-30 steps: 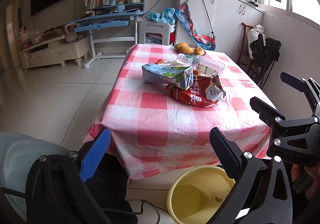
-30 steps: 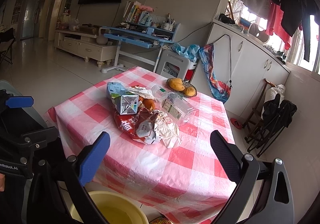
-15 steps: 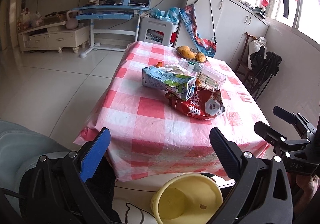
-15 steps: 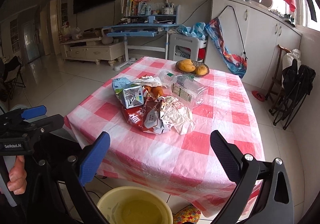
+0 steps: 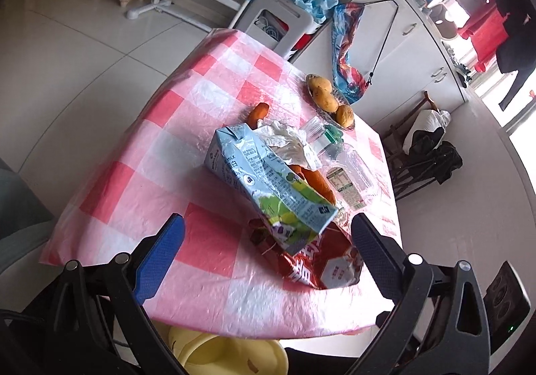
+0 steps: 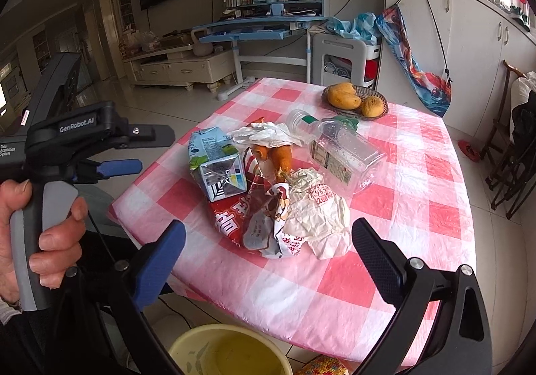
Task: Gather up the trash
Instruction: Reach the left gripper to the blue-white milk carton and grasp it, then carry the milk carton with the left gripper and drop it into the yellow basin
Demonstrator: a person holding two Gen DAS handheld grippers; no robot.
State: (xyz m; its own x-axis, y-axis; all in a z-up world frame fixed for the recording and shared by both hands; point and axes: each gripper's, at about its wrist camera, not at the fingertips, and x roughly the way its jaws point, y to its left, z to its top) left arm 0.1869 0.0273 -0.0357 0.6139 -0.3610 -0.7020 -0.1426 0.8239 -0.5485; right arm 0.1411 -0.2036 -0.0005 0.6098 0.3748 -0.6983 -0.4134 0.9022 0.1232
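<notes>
A heap of trash lies on the pink checked table [image 6: 418,194]: a light blue milk carton [image 5: 268,184] [image 6: 214,167], a red snack bag [image 5: 318,261] [image 6: 234,217], a crumpled white wrapper [image 6: 318,217] and a clear plastic bottle [image 6: 341,154] on its side. My left gripper [image 5: 266,220] is open, hovering short of the carton and red bag, touching neither. My right gripper [image 6: 268,226] points down at the wrapper and bag; its jaws are closing a little, with nothing pressed between them. A hand holds the left gripper [image 6: 147,150] at the table's left edge.
A yellow bucket [image 6: 231,351] [image 5: 231,355] stands on the floor under the table's near edge. A basket of mangoes [image 6: 355,100] sits at the far side. Orange carrot-like pieces [image 6: 274,154] lie in the heap. Folded chairs [image 6: 509,154] stand to the right.
Both grippers have come in over the near edge of the table toward the heap. The left one has rolled, so its view now tilts. The trash has not moved.
</notes>
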